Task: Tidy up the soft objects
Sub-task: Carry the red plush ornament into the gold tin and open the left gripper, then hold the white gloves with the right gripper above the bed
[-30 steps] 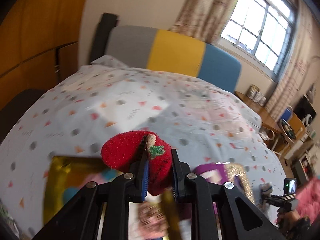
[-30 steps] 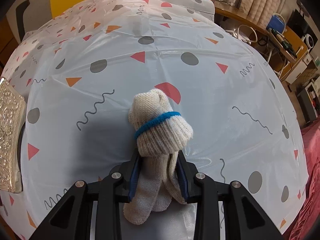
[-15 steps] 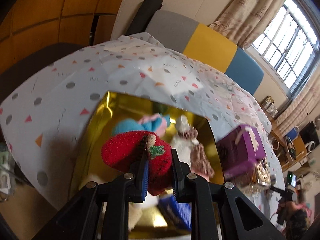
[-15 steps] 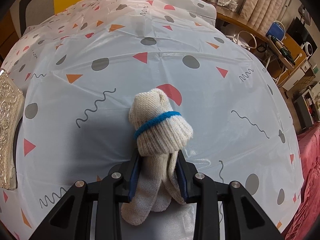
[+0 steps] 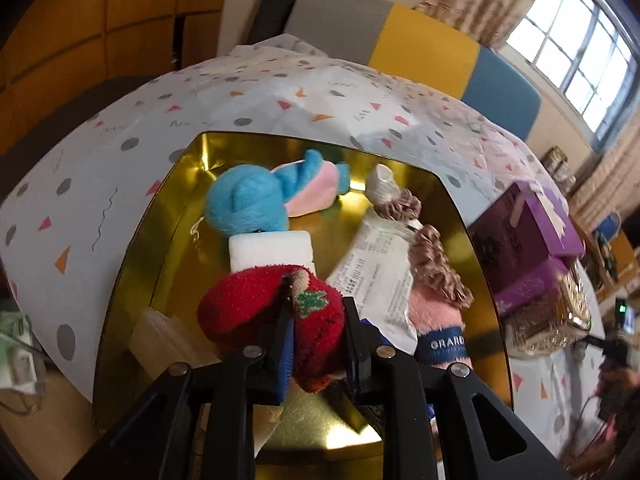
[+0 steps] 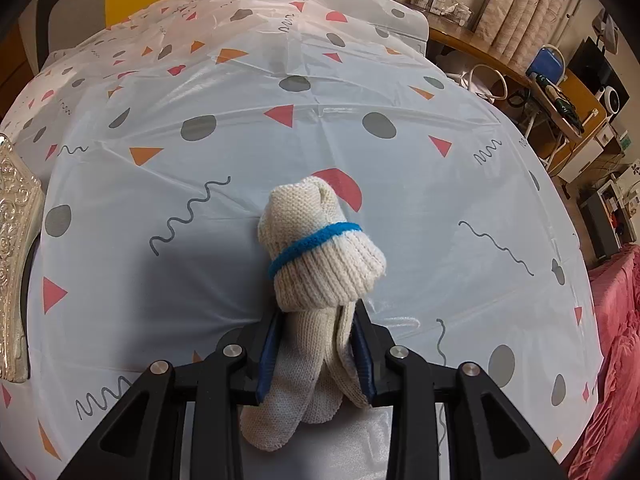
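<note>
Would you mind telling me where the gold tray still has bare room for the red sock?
Bare gold floor shows along the gold tray's left wall, beside the blue plush and white block. The right half is crowded with a printed packet and pink sock. The left gripper grips the red sock.

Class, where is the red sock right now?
Left wrist view: the red sock sits clamped in the left hand-held gripper, above the gold tray, just before the white block.

Worktop under a patterned plastic cover

The worktop (image 5: 248, 100) carries a gold tray (image 5: 132, 240) by its left edge; just right of it stands a purple box (image 5: 532, 240) on a glittery base.
</note>
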Action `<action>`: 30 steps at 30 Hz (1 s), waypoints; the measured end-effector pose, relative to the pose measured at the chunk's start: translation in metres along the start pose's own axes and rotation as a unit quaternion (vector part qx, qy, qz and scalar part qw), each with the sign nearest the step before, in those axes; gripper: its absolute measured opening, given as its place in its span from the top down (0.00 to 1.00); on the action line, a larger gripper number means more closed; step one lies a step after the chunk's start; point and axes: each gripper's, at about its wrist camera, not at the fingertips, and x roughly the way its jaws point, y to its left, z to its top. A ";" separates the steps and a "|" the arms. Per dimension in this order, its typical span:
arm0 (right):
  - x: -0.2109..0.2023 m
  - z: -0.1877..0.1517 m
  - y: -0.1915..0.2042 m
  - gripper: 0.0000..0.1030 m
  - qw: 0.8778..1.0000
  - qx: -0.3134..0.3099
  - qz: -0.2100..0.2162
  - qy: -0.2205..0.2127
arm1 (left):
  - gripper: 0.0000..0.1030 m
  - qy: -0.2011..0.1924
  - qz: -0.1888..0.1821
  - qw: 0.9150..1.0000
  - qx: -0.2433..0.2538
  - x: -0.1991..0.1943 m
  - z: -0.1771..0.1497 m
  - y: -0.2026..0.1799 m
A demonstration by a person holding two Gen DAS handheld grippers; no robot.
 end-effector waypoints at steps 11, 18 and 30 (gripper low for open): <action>0.000 0.001 0.000 0.68 1.000 0.000 0.000 0.000 | 0.44 -0.024 0.018 0.999 0.015 -0.019 -0.011 -0.011; 0.000 0.001 0.000 0.68 1.000 0.000 -0.001 0.000 | 0.38 -0.050 0.030 0.997 0.044 -0.039 -0.013 -0.028; 0.000 0.001 0.000 0.69 1.000 -0.001 -0.002 -0.001 | 0.34 -0.065 0.034 0.995 0.074 -0.050 -0.015 -0.049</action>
